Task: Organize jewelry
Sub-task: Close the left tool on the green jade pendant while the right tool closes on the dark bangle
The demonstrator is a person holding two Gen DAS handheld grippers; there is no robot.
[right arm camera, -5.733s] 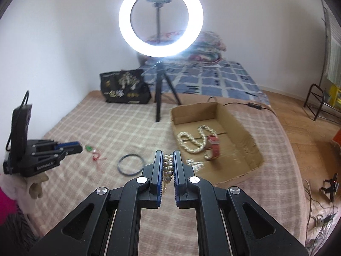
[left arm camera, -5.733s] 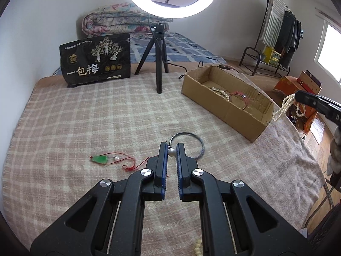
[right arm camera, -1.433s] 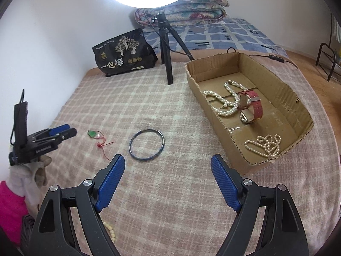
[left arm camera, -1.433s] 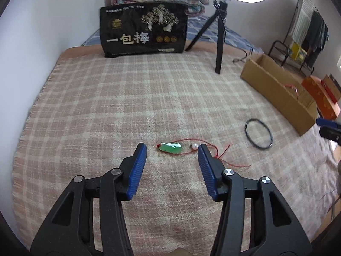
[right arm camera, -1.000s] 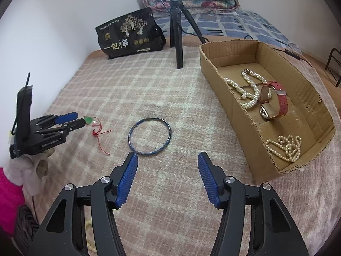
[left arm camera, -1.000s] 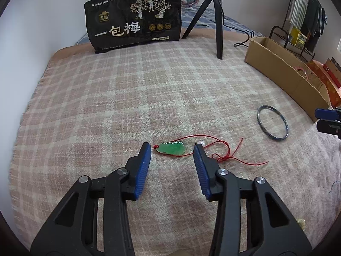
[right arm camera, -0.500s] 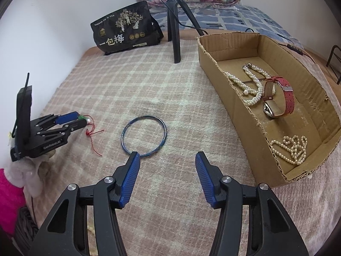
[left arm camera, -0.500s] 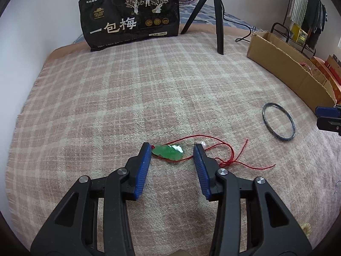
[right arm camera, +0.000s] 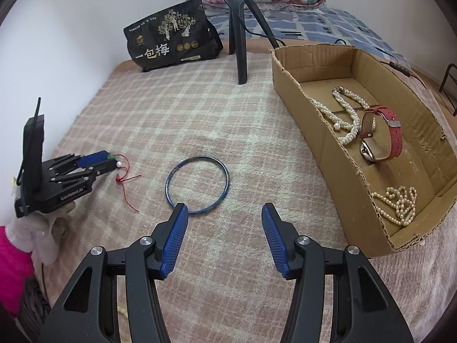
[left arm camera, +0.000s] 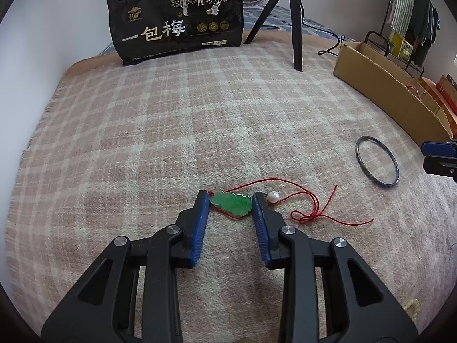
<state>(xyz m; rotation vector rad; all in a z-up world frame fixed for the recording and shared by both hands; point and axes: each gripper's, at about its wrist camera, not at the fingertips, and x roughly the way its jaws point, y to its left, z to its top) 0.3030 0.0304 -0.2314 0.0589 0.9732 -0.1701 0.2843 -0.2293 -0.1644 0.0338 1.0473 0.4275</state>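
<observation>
Between the spread pads of the left hand-held gripper [left arm camera: 230,200], the green pendant [left arm camera: 232,203] is bracketed, ungripped; closing is judged next. Ahead of the open right hand-held gripper [right arm camera: 224,214], the bangle [right arm camera: 197,185] lies, the cardboard box [right arm camera: 337,157] rightward.

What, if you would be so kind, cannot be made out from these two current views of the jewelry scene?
- Left wrist view: the cardboard box shows only its outer wall, which hides most of the contents.
- Left wrist view: whether the left gripper jaws touch the green pendant is unclear; they flank it closely.
- Right wrist view: the pendant is almost wholly hidden behind the left gripper.
- Right wrist view: the watch dial faces away.
</observation>
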